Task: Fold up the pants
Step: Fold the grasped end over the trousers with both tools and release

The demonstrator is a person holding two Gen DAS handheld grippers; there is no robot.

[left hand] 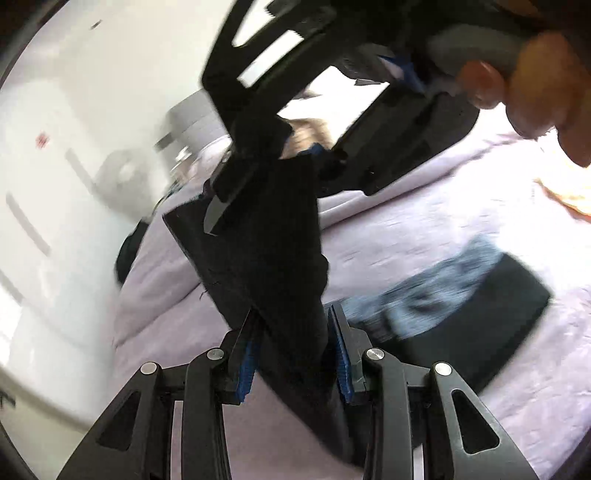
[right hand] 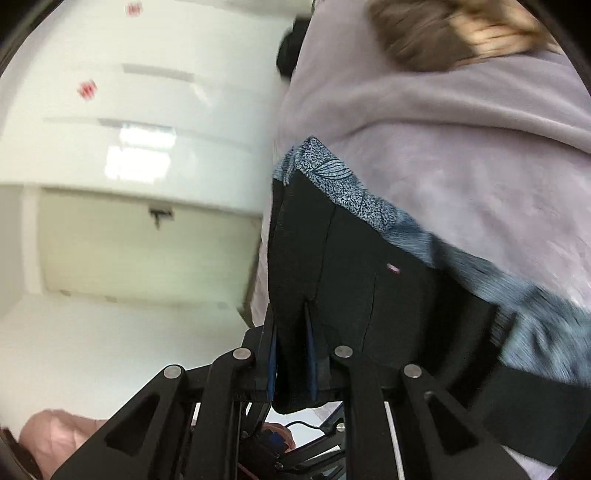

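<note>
The black pants (left hand: 266, 240) hang lifted above a lilac bedspread (left hand: 424, 221). My left gripper (left hand: 295, 325) is shut on a fold of the black fabric between its blue pads (left hand: 341, 350). My right gripper shows from outside in the left wrist view (left hand: 280, 162), clamped on the upper end of the same cloth. In the right wrist view my right gripper (right hand: 291, 332) is shut on a black pants edge (right hand: 332, 266). The rest of the pants, with a blue-grey patterned waistband (right hand: 351, 192), lies on the bedspread (right hand: 461, 129).
The black folded part with its blue patterned band (left hand: 461, 302) lies on the bed to the right. A white wardrobe (left hand: 55, 166) stands left of the bed. A hand (left hand: 535, 85) is at the upper right. A tan furry item (right hand: 443, 29) lies at the bed's far end.
</note>
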